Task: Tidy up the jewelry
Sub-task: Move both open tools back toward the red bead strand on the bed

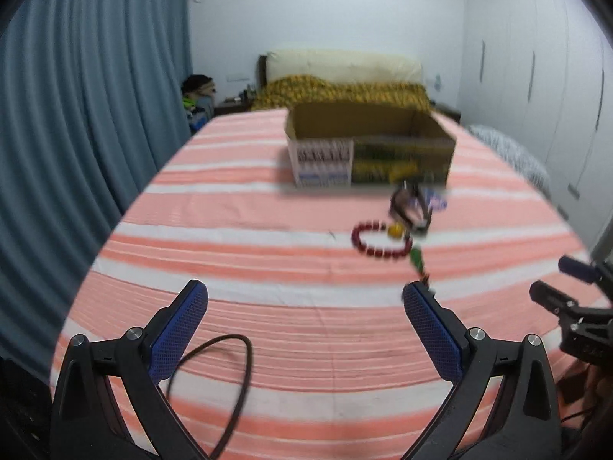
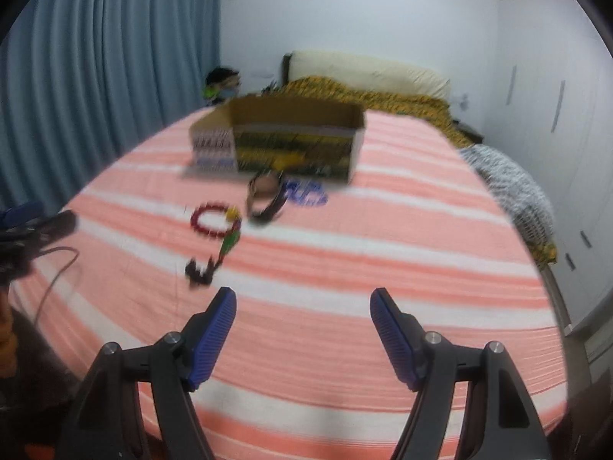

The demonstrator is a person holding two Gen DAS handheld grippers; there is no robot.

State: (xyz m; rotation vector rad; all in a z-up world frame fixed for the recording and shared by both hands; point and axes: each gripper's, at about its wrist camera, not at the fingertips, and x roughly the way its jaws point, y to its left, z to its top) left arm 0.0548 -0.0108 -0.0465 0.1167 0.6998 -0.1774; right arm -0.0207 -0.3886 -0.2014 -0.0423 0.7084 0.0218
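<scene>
Nearest to me, the left tongs [image 1: 304,299] hang over the striped pink-and-white cover of the bed [image 1: 268,268], their blue pads spread wide with nothing between them. A dark cable [image 1: 245,364] loops across the cover just under them. Beside them to the right, the right tongs [image 2: 302,303] hover the same way, wide apart and holding nothing.

A little beyond the fingertips lies the jewelry, a loose cluster on the cover. Closest is a small dark piece [image 2: 199,270], blurred, joined by a thin string to a green bead [image 2: 231,241]. That string leads up to the red bead bracelet [image 2: 212,220], lying flat in a ring with a yellow bead [image 2: 231,212] on its far side. Just past the bracelet sits a dark looped band [image 2: 264,197], too smeared to make out, and next to it something blue [image 2: 308,193], also unclear.

Right behind these stands an open cardboard box [image 2: 291,142], printed on its near side, its inside hidden. Farther back are a yellow blanket [image 2: 383,96], a cream headboard [image 2: 364,69], blue curtains [image 2: 95,76] to the left and white wardrobe doors [image 2: 544,115] to the right.
</scene>
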